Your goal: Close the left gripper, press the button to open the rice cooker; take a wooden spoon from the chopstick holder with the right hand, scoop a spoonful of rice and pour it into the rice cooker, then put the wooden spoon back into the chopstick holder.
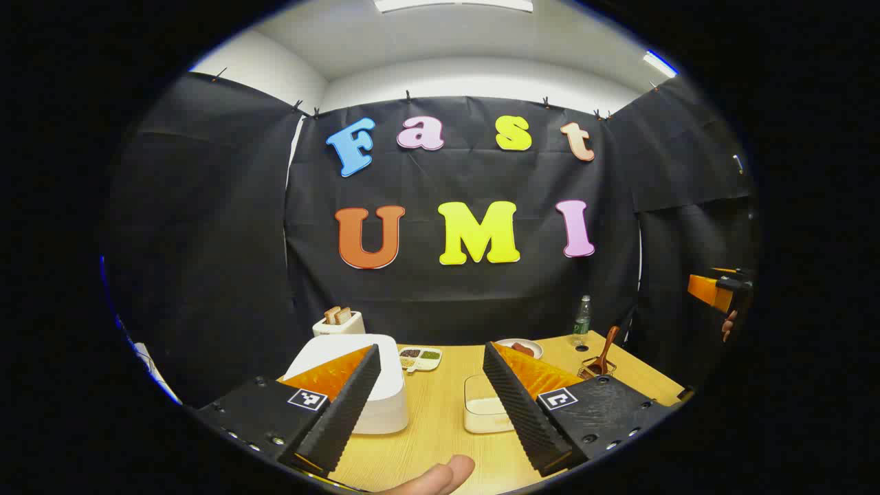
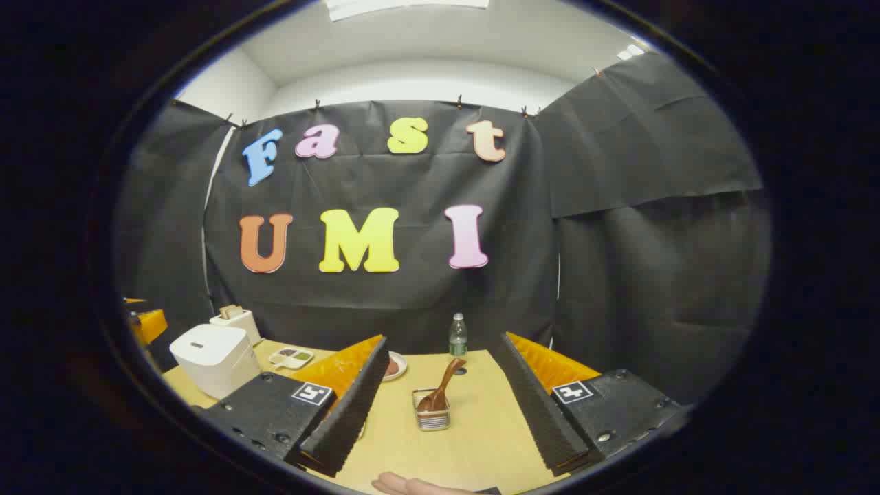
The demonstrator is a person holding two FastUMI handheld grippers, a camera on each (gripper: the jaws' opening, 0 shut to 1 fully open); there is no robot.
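The white rice cooker (image 1: 368, 385) stands shut on the wooden table, partly behind my left gripper's left finger; in the right gripper view the cooker (image 2: 214, 359) sits at the far left. A wooden spoon (image 2: 441, 388) leans in the wire chopstick holder (image 2: 432, 416), straight ahead between the right gripper's fingers. In the left gripper view the spoon (image 1: 606, 350) and holder (image 1: 597, 370) stand at the right. A pale rice container (image 1: 485, 409) lies near the left gripper. My left gripper (image 1: 432, 427) is open above the table. My right gripper (image 2: 440, 430) is open, short of the holder.
A toaster (image 1: 338, 322) with bread stands behind the cooker. A divided dish of grains (image 1: 420, 357), a small plate with brown food (image 1: 519, 348) and a green bottle (image 1: 581, 319) sit near the back. A thumb (image 1: 440, 476) shows at the bottom. The other gripper (image 1: 718, 292) hovers far right.
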